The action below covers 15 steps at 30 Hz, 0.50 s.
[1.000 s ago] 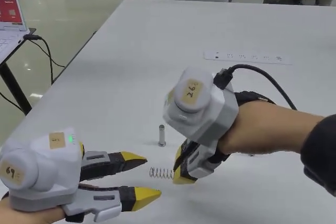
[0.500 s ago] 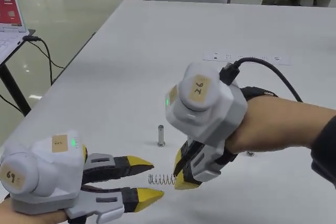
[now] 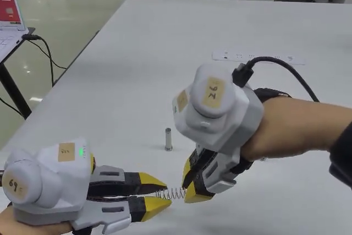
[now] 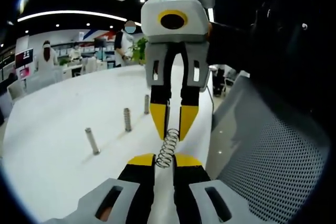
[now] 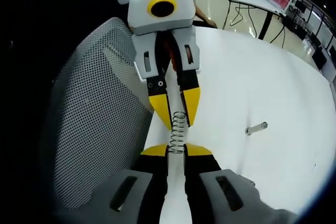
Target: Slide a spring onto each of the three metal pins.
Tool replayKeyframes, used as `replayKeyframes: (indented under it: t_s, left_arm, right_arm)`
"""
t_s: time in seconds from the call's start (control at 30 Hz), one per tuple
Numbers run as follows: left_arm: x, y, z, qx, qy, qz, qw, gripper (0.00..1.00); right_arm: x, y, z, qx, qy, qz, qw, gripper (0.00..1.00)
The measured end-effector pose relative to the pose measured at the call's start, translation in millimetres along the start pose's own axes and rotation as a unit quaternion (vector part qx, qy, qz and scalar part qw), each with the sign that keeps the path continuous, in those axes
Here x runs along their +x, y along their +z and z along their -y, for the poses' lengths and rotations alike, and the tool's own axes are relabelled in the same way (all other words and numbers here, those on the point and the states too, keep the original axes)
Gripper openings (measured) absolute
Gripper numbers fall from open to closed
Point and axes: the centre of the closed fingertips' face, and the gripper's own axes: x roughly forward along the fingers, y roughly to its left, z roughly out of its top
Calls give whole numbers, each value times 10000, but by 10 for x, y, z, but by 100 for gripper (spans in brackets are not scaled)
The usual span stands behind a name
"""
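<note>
Gripping opposite ends of one small coil spring (image 3: 175, 193), the left gripper (image 3: 164, 192) and right gripper (image 3: 186, 192) each have their jaws closed on it, low at the near side of the white table (image 3: 220, 26). A bare upright metal pin (image 3: 168, 138) stands just beyond. This looks like a hand-over. Next, one gripper should let go while the other stands the spring over that pin.

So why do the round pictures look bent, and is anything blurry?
Left gripper view: the fisheye bows the table and ceiling light strip; the spring is sharp. Right gripper view: the mesh chair bulges. Head view: straight lines, glare on the floor.
</note>
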Motion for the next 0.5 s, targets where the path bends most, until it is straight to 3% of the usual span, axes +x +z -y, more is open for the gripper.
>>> replayKeyframes:
  t_s: [0.5]
  left_arm:
    - [1, 28, 20, 42, 4, 42, 10000, 3]
  right_arm:
    - [-162, 169, 30, -29, -229, 273, 9994, 7]
